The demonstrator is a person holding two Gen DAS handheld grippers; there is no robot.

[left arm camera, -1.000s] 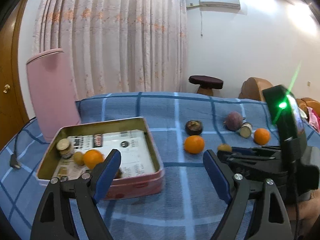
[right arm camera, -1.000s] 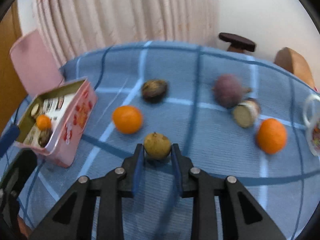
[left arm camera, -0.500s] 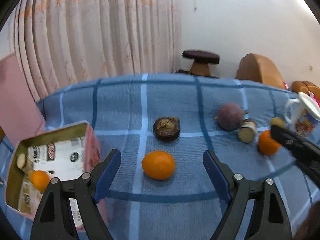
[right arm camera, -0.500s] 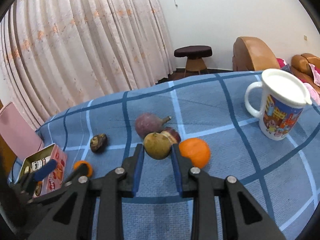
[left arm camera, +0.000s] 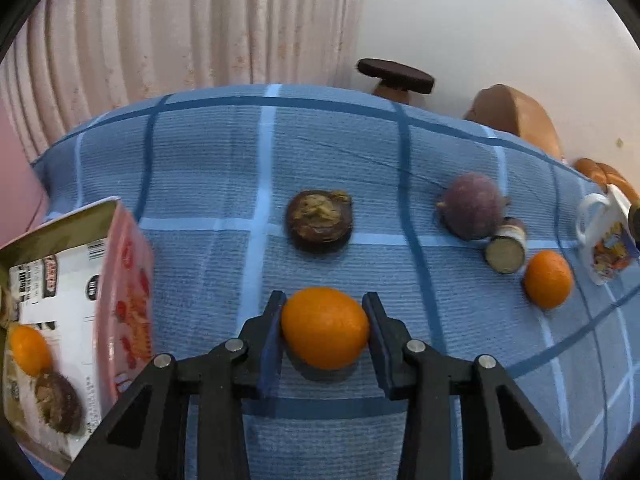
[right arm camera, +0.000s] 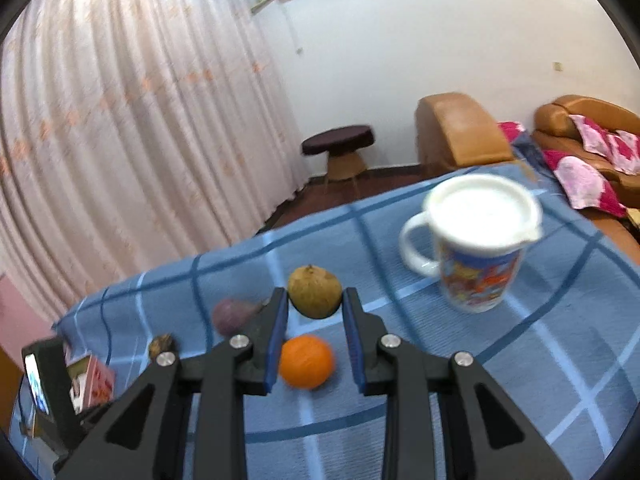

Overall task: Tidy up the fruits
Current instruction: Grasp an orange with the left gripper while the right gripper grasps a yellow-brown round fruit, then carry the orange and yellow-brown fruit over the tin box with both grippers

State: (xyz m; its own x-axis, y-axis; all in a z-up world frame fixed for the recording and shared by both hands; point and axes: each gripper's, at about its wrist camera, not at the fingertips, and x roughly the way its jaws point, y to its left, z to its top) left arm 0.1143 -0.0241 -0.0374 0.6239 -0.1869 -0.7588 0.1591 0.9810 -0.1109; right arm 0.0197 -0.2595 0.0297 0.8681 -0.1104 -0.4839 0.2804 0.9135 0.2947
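My left gripper (left arm camera: 324, 299) has its jaws closing on an orange (left arm camera: 325, 330) that sits on the blue checked cloth (left arm camera: 224, 152); both blue pads touch its sides. My right gripper (right arm camera: 315, 301) is shut on a small brown-green round fruit (right arm camera: 314, 290), held above the cloth in front of the mug (right arm camera: 478, 248). The open pink tin (left arm camera: 124, 280) at the left holds an orange (left arm camera: 29, 350) and a dark fruit (left arm camera: 58, 400). On the cloth lie a dark mangosteen (left arm camera: 319, 220), a purple fruit (left arm camera: 472, 210), a cut piece (left arm camera: 506, 254) and another orange (left arm camera: 548, 279).
A lidded white mug (left arm camera: 604, 248) with a colourful print stands at the right of the cloth. Beyond the table are a pink curtain (right arm camera: 140, 120), a dark stool (right arm camera: 338, 144) and a brown sofa (right arm camera: 460, 132). The tin's raised pink lid (left arm camera: 16, 184) stands at the far left.
The left gripper swung from over the tin to the orange on the cloth and closed around it. The right gripper lifted the brown-green fruit and carried it right, toward the mug.
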